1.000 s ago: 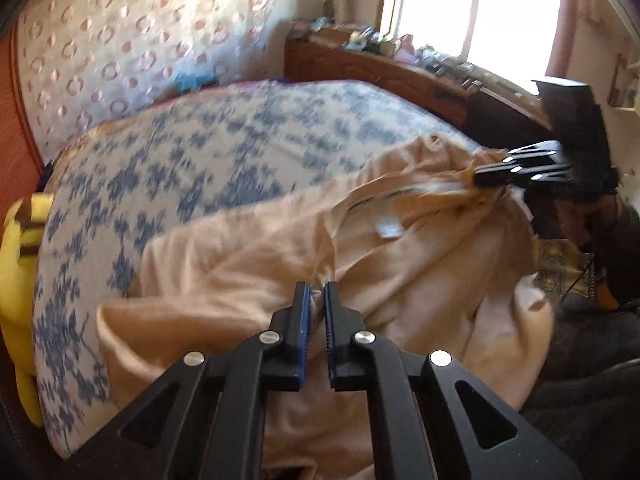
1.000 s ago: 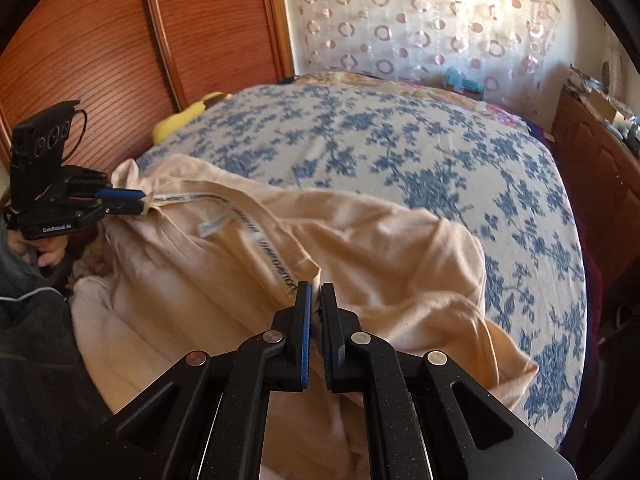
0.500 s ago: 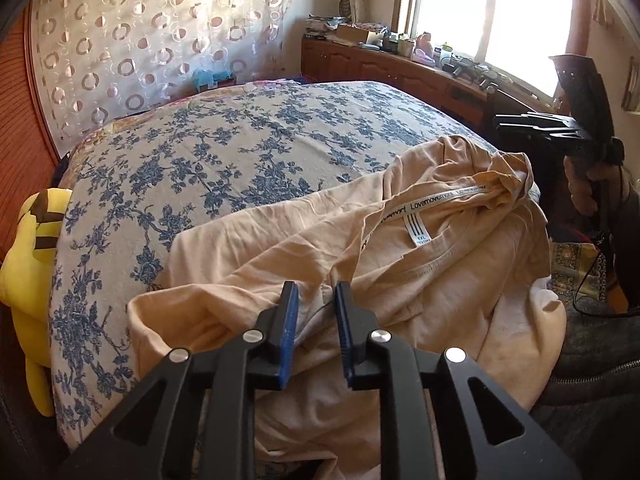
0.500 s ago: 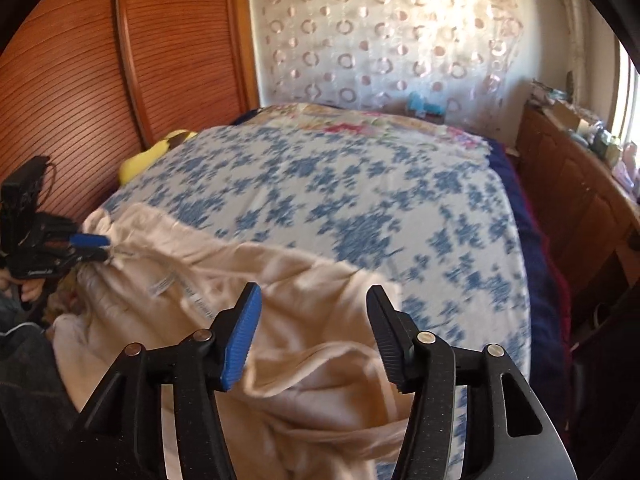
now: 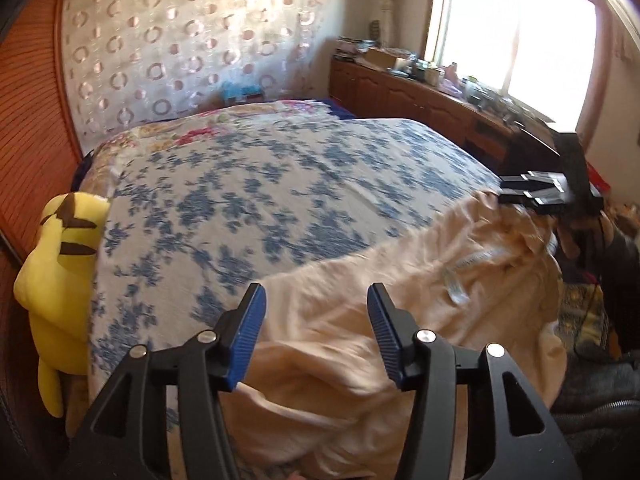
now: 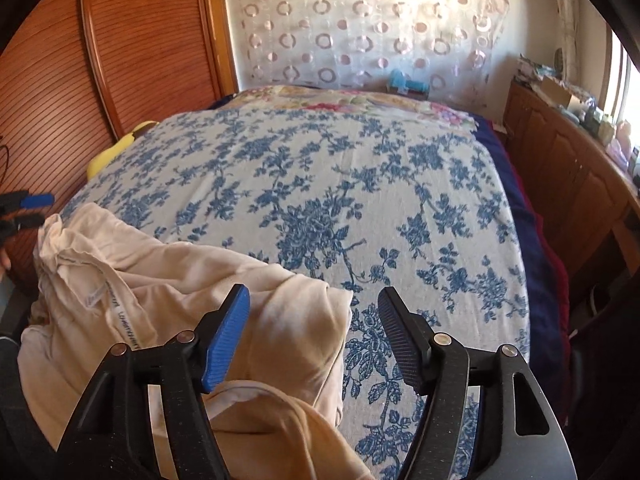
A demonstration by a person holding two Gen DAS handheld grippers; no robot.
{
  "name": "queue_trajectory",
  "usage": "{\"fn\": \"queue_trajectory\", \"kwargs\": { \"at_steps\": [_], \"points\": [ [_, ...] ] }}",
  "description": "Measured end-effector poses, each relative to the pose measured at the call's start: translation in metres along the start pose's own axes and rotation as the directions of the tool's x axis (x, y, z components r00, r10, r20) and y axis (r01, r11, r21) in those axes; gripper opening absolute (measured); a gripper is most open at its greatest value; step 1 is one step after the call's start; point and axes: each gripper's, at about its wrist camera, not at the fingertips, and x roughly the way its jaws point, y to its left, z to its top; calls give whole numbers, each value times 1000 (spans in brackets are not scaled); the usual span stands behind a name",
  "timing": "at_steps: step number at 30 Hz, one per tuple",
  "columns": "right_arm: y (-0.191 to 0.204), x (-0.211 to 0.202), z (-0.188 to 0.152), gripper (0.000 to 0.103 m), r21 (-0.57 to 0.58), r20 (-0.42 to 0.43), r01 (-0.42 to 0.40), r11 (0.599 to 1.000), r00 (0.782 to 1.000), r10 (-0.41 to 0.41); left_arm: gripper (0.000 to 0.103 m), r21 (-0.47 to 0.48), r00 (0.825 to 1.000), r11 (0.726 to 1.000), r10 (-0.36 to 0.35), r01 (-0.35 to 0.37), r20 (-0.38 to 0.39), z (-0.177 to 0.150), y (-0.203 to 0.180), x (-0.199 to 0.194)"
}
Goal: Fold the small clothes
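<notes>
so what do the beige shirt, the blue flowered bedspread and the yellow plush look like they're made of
Beige shirt: soft matte knit, probably cotton jersey; it slumps in loose rounded folds.
Blue flowered bedspread: thin matte woven cloth, likely printed cotton; it lies flat with fine creases.
Yellow plush: smooth short-pile synthetic fabric, stuffed; rounded bulging shape. Exact fibres cannot be told.

The left gripper points down at a slant. Its 2 fingers are apart and its jaws are opening, with nothing pinched between them. The right gripper also points down at a slant, its jaws opening too, empty. A hand holds the right gripper.
</notes>
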Motion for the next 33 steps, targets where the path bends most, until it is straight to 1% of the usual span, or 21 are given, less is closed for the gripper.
{"fn": "queue_trajectory", "kwargs": {
  "at_steps": [4, 9, 10, 11, 13, 16, 17, 18, 19, 20, 21, 22, 23, 24, 25, 27, 29, 33],
  "points": [
    [-3, 9, -5, 70, 10, -27, -10, 1000, 1000, 11, 52, -46, 998, 998, 46, -48, -46, 4, 30, 21],
    [-7, 19, -9, 72, 22, -62, -15, 1000, 998, 16, 52, -114, 990, 992, 44, -59, -131, -1, 57, 55],
    [-8, 21, -10, 72, 24, -72, -14, 1000, 997, 16, 52, -122, 989, 991, 35, -53, -141, -2, 58, 58],
    [-9, 23, -11, 72, 30, -81, -18, 999, 997, 20, 52, -138, 988, 990, 8, -30, -152, -4, 61, 63],
    [-10, 26, -13, 72, 40, -94, -34, 999, 995, 38, 52, -158, 988, 987, -23, -2, -155, -6, 62, 65],
    [-9, 26, -15, 72, 35, -92, -43, 998, 995, 46, 52, -153, 987, 988, -55, 32, -150, -10, 57, 65],
    [-8, 26, -14, 72, 35, -94, -48, 998, 994, 51, 49, -147, 986, 988, -59, 37, -153, -11, 55, 65],
    [-7, 26, -14, 71, 32, -95, -51, 998, 994, 53, 44, -139, 986, 990, -62, 40, -156, -11, 52, 65],
    [-6, 26, -14, 69, 26, -97, -55, 998, 994, 57, 42, -127, 984, 991, -69, 48, -163, -13, 48, 66],
    [-4, 26, -13, 66, 19, -101, -59, 998, 993, 60, 37, -119, 984, 991, -72, 52, -165, -14, 46, 66],
    [-2, 26, -13, 60, 12, -103, -62, 998, 993, 63, 28, -111, 985, 992, -73, 55, -158, -13, 45, 65],
    [2, 26, -13, 51, 1, -106, -66, 998, 992, 66, 24, -107, 985, 992, -87, 71, -149, -14, 41, 63],
    [4, 26, -13, 43, -7, -109, -75, 997, 991, 73, 17, -109, 985, 991, -94, 78, -147, -16, 39, 63],
    [7, 26, -14, 21, -17, -116, -93, 996, 989, 90, 8, -106, 986, 991, -94, 79, -140, -16, 38, 61],
    [11, 24, -14, 11, -32, -119, -113, 993, 987, 108, 7, -105, 987, 991, -100, 88, -122, -17, 36, 57],
    [17, 20, -15, 9, -57, -125, -112, 992, 987, 104, 5, -115, 990, 987, -119, 109, -82, -15, 35, 47],
    [22, 7, -12, 8, -66, -96, -109, 992, 990, 102, 4, -111, 991, 986, -128, 125, -23, -8, 30, 26],
    [27, -43, 2, 8, -68, 33, -117, 991, 992, 120, 4, -77, 987, 986, -139, 145, 78, 11, 16, -15]
  ]
}}
